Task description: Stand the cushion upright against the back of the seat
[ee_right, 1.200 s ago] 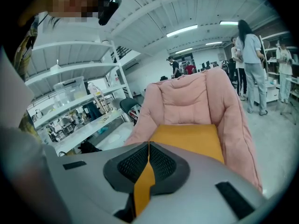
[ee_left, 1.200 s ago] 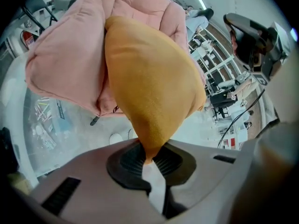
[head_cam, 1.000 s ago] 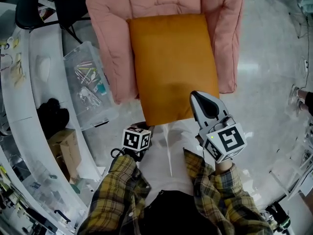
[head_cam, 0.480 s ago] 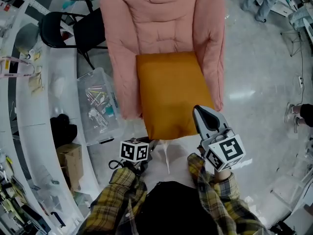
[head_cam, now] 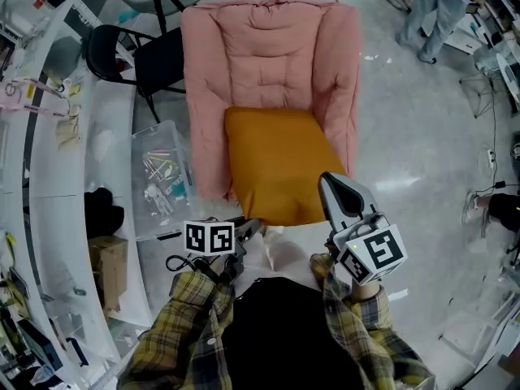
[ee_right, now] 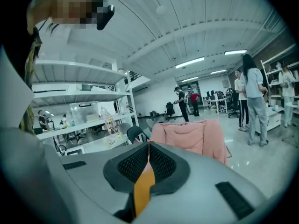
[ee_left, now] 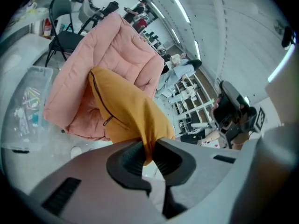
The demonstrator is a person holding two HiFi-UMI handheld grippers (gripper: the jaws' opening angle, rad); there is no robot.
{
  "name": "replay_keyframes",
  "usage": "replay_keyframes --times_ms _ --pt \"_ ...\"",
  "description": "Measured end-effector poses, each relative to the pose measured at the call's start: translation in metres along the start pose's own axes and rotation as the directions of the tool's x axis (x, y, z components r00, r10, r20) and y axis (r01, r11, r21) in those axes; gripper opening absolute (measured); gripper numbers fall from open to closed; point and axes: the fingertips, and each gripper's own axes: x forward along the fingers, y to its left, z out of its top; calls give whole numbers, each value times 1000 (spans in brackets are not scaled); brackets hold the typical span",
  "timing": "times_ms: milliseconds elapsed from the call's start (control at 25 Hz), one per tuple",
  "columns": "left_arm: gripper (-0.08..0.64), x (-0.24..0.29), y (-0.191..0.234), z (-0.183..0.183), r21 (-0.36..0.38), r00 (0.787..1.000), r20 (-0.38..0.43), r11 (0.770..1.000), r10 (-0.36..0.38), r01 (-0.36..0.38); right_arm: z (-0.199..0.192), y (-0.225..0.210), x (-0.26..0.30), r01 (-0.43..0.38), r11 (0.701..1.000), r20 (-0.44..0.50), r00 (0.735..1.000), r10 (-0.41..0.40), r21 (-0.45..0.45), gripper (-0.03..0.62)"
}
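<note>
- Head view: an orange fabric cushion (head_cam: 276,165) is seen over the seat of a pink padded armchair (head_cam: 268,55). Its near edge is at the seat's front edge, where it is met by the left gripper (head_cam: 248,229) and the right gripper (head_cam: 335,187).
- Left gripper view: a bunched corner of the cushion (ee_left: 126,111) is clamped between nearly closed jaws, and the cushion is tilted up off the seat.
- Right gripper view: a thin fold of the cushion (ee_right: 142,190) is pinched between closed jaws, with the armchair (ee_right: 191,136) beyond.

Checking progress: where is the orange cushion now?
Head view, centre: orange cushion on the pink armchair, near edge gripped by the left tool and right tool.
</note>
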Motion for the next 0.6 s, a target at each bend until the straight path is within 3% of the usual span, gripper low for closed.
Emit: replay_keyframes --times_ms 160,400,600 --pt "32 -3 -40 24 -96 991 97 990 -96 105 27 3 -14 -21 999 55 998 22 -27 20" --pt "32 -26 -82 57 -114 961 213 972 -178 206 49 4 -22 -32 999 95 995 36 -41 20" --pt "32 -37 -84 88 -128 939 273 960 -209 251 62 7 -12 -30 998 122 992 36 -51 20"
